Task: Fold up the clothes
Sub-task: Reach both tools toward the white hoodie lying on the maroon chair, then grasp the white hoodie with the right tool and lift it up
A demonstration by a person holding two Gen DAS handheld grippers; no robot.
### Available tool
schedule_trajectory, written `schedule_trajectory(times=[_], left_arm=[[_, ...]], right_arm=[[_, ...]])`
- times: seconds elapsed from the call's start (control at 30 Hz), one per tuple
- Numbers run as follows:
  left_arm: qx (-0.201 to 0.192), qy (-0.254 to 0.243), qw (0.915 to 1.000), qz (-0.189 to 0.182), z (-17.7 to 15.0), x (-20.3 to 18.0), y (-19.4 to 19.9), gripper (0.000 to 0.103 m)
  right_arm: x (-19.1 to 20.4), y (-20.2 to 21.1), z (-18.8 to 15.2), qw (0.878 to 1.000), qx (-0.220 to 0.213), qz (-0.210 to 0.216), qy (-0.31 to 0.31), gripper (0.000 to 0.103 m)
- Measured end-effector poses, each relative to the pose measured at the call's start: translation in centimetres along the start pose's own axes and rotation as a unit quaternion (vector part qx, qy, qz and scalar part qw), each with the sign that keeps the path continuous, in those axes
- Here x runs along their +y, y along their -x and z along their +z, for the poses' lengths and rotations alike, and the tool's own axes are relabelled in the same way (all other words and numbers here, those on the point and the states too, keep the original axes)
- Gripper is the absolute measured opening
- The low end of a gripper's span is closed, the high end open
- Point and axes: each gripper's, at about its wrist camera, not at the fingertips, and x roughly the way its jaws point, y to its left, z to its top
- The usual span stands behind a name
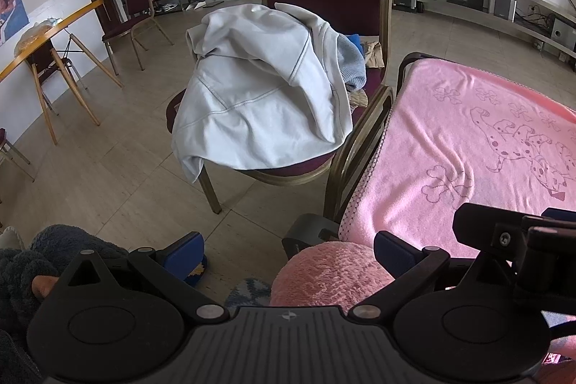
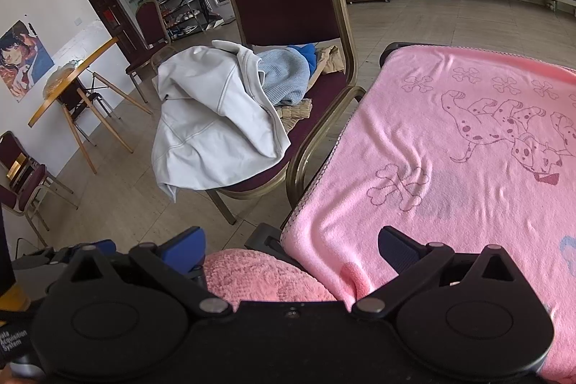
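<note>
On the chair [image 1: 360, 139] at left lies a pale grey hoodie [image 1: 259, 96], draped over the seat atop a blue knit [image 2: 284, 74] and tan cloth. Left gripper [image 1: 288, 251] hangs wide apart, empty; right gripper [image 2: 291, 249] likewise spread, holding nothing, over the pink blanket [image 2: 450, 150] at right.

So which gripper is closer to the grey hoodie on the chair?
Left, probably. The left gripper faces the grey hoodie almost straight on; the right gripper sits by the pink blanket, off to the hoodie's side. Both are open, short of it.
</note>
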Motion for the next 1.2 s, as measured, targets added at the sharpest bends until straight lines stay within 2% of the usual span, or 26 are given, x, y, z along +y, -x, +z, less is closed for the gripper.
schedule_trajectory(times=[0.23,0.43,0.53,0.67,0.73,0.83,0.87,0.93,0.97,1.03,1.07,1.2], left_arm=[[-0.011,-0.003,0.9998,-0.018,0.5,0.1,-0.6,0.102],[-0.031,0.023,0.9993,-0.003,2.1,2.0,-1.9,0.102],[-0.036,0.039,0.9986,-0.002,3.2,3.1,-2.9,0.102],[-0.041,0.059,0.9973,-0.018,4.8,4.4,-4.3,0.102],[-0.041,0.075,0.9961,-0.024,5.6,5.1,-5.4,0.102],[-0.034,0.101,0.9942,-0.013,6.4,6.2,-7.5,0.101],[-0.035,0.111,0.9932,-0.007,6.6,6.7,-8.2,0.1],[-0.038,0.125,0.9915,0.004,6.8,7.6,-9.3,0.098],[-0.043,0.126,0.9911,0.002,7.0,8.0,-9.6,0.097],[-0.05,0.124,0.9909,-0.008,7.2,8.4,-10.1,0.098],[-0.054,0.125,0.9907,-0.006,7.3,8.5,-10.4,0.098],[-0.088,0.119,0.9886,0.031,7.8,8.6,-11.1,0.098]], right_arm=[[-0.7,-0.1,0.3,1.0,-0.009,-0.019,-0.007,0.103],[-0.7,-0.2,1.4,0.998,-0.042,-0.044,0.001,0.103],[0.0,-0.5,2.6,0.997,-0.063,-0.033,0.023,0.103],[1.3,-2.0,5.2,0.995,-0.084,-0.004,0.055,0.103],[1.9,-3.3,6.7,0.994,-0.085,0.013,0.072,0.103],[2.5,-5.4,8.9,0.992,-0.085,0.033,0.085,0.101],[2.6,-6.1,9.8,0.992,-0.084,0.041,0.084,0.095],[2.4,-8.0,11.9,0.991,-0.078,0.072,0.076,0.073],[2.3,-9.0,12.9,0.991,-0.074,0.084,0.068,0.057],[2.1,-11.0,14.5,0.992,-0.075,0.09,0.042,0.044],[1.9,-12.0,15.1,0.992,-0.076,0.097,0.032,0.042],[2.1,-15.8,17.1,0.991,-0.067,0.116,0.015,0.043]])
